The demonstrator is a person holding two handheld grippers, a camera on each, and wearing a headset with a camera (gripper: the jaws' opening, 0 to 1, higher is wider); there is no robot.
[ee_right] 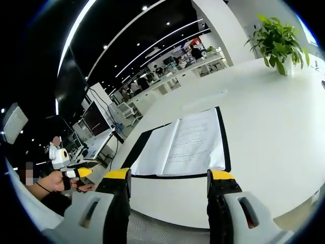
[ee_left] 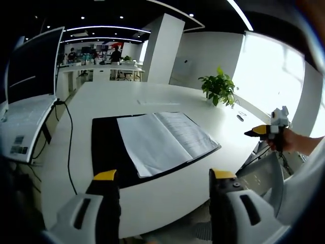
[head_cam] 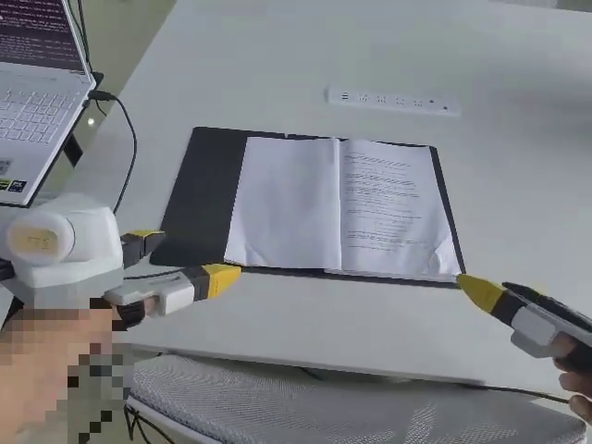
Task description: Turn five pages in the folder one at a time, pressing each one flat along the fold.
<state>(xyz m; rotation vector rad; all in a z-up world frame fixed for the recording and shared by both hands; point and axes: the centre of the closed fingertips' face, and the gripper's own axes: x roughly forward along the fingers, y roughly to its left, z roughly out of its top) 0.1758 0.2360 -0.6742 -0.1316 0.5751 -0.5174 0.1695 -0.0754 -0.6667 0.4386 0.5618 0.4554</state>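
A black folder (head_cam: 208, 194) lies open on the white table, with a blank white page (head_cam: 287, 203) on its left and a printed page (head_cam: 388, 208) on its right. The same folder (ee_left: 109, 147) sits ahead of the left jaws, and the folder (ee_right: 184, 145) lies ahead of the right jaws. My left gripper (head_cam: 180, 261) hovers off the folder's near left corner, yellow-tipped jaws open and empty. My right gripper (head_cam: 481, 291) floats just off the near right corner, also open with nothing held. In the left gripper view the right gripper (ee_left: 261, 131) appears at far right.
A laptop (head_cam: 32, 88) stands at the far left with a black cable (head_cam: 129, 153) trailing beside the folder. A white power strip (head_cam: 393, 100) lies behind the folder. A potted plant (ee_left: 219, 87) stands at the table's far end. A mesh chair seat (head_cam: 305, 407) sits below the near edge.
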